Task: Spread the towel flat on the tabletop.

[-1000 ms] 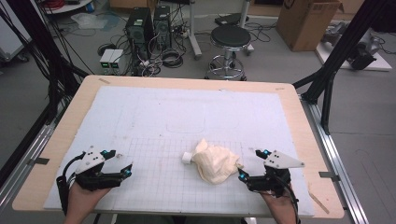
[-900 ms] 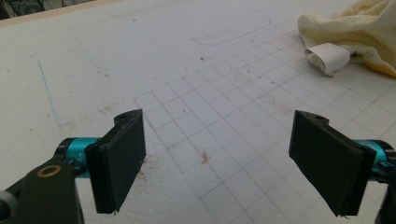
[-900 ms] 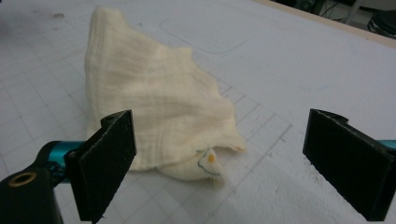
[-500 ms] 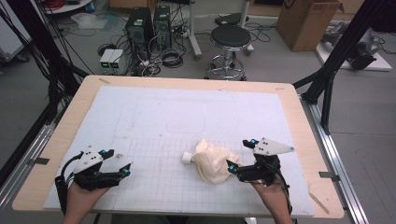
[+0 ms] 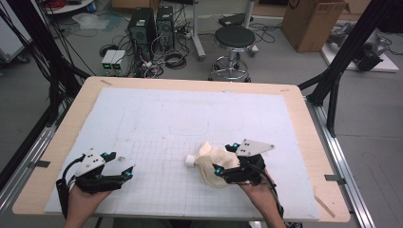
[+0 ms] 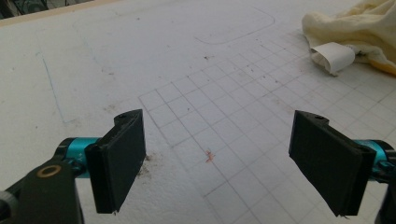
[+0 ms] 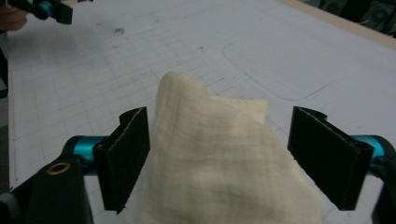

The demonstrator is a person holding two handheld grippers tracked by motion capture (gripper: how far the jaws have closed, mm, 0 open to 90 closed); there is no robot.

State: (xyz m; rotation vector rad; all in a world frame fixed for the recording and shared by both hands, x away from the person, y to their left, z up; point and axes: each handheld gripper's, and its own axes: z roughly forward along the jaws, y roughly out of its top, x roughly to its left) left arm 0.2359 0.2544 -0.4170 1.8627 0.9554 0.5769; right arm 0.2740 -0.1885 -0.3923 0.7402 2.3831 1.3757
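At lower left of the high view, the left gripper (image 5: 121, 168) rests on the white mat (image 5: 157, 118), jaws spread wide around bare grid squares and touching nothing. Right of it, low in the frame's middle, the crumpled cream cloth (image 5: 212, 160) lies with its long axis running from upper left to lower right, a white label (image 5: 190, 160) poking out leftward. Over the cloth's right side sits the right gripper (image 5: 225, 159), jaws wide apart with the cloth's raised fold (image 7: 205, 140) between them, not pinched. Open mat stretches toward the upper frame; the wooden table edge (image 5: 328, 180) lies right.
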